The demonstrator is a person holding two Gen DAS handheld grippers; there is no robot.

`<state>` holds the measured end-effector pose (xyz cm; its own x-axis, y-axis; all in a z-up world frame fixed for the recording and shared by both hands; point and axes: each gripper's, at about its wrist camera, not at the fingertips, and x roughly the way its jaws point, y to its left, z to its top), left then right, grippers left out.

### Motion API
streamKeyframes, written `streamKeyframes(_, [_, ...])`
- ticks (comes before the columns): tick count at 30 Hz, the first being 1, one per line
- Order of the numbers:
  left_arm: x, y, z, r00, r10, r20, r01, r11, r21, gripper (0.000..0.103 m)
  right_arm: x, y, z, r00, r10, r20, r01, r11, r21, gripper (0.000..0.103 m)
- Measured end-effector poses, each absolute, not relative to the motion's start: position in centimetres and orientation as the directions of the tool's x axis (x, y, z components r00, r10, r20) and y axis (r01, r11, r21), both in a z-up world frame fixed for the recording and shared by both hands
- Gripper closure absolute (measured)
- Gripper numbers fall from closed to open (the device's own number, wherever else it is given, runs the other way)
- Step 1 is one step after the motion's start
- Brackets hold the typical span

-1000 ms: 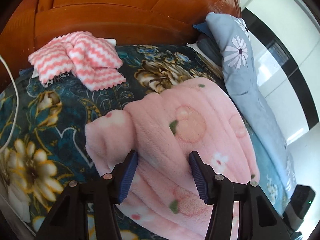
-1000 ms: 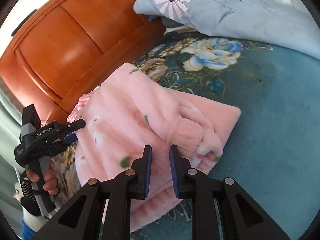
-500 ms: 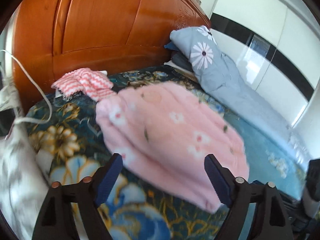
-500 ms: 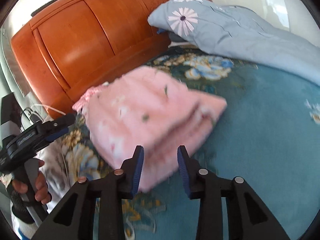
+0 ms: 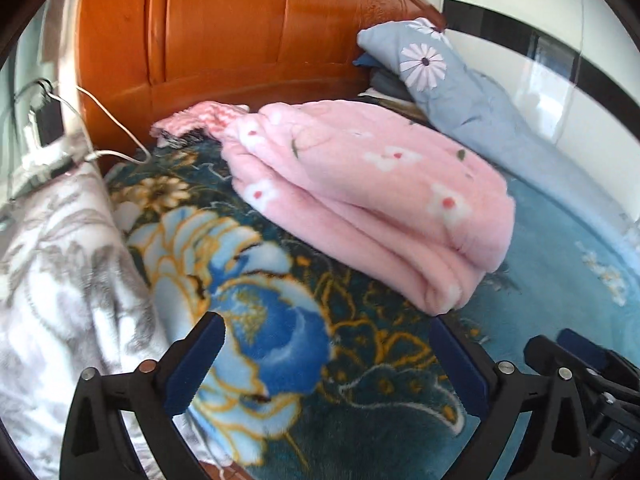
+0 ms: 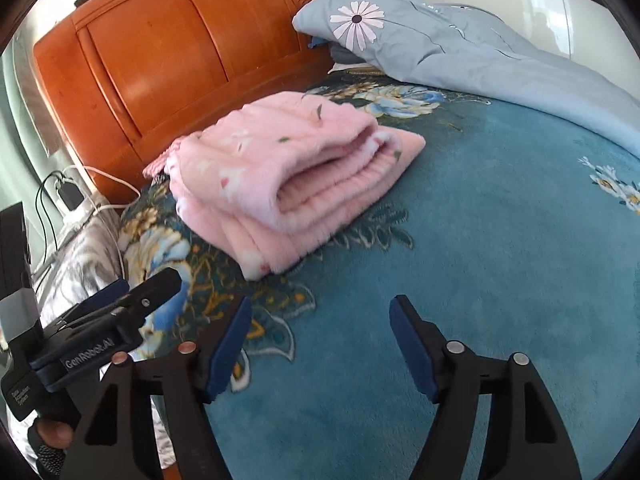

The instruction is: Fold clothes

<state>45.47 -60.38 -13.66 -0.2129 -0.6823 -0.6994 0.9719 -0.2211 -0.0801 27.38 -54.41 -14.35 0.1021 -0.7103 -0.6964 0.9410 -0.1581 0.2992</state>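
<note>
A pink fleece garment (image 5: 372, 192) with small flowers lies folded in layers on the teal floral bed cover (image 5: 280, 340); it also shows in the right wrist view (image 6: 292, 172). My left gripper (image 5: 326, 360) is open and empty, low over the bed cover, well short of the garment. My right gripper (image 6: 320, 344) is open and empty, also back from the garment. The left gripper shows at the left of the right wrist view (image 6: 120, 320).
A pink-and-white zigzag cloth (image 5: 204, 116) lies behind the garment by the orange wooden headboard (image 5: 240, 32). A grey-blue daisy quilt (image 6: 440, 48) lies at the far right. A grey-white patterned cloth (image 5: 52, 280) and white cables (image 5: 104, 120) are at the left.
Both grippers have let go of the pink garment, opened wide and pulled back from it. The garment now lies folded on the bed.
</note>
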Motion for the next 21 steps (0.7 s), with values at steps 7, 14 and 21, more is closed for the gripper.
streamKeyframes(7, [45.0, -59.0, -14.2, -0.199, -0.675, -0.711, 0.980, -0.149, -0.132, 0.000, 27.6, -53.7, -14.4, 0.096, -0.732, -0.674, 0.937, -0.162, 0.309, 0.007])
streamKeyframes(14, [45.4, -57.7, -14.7, -0.164, -0.692, -0.703, 0.985, -0.076, -0.154, 0.000, 27.5, -53.6, -14.3, 0.112, -0.720, -0.685, 0.944, -0.138, 0.299, 0.007])
streamKeyframes(21, [45.7, -57.5, -15.8, -0.177, -0.670, -0.720, 0.973, -0.009, -0.231, 0.000, 27.4, -53.4, -14.4, 0.106, -0.712, -0.694, 0.947, -0.140, 0.289, 0.007])
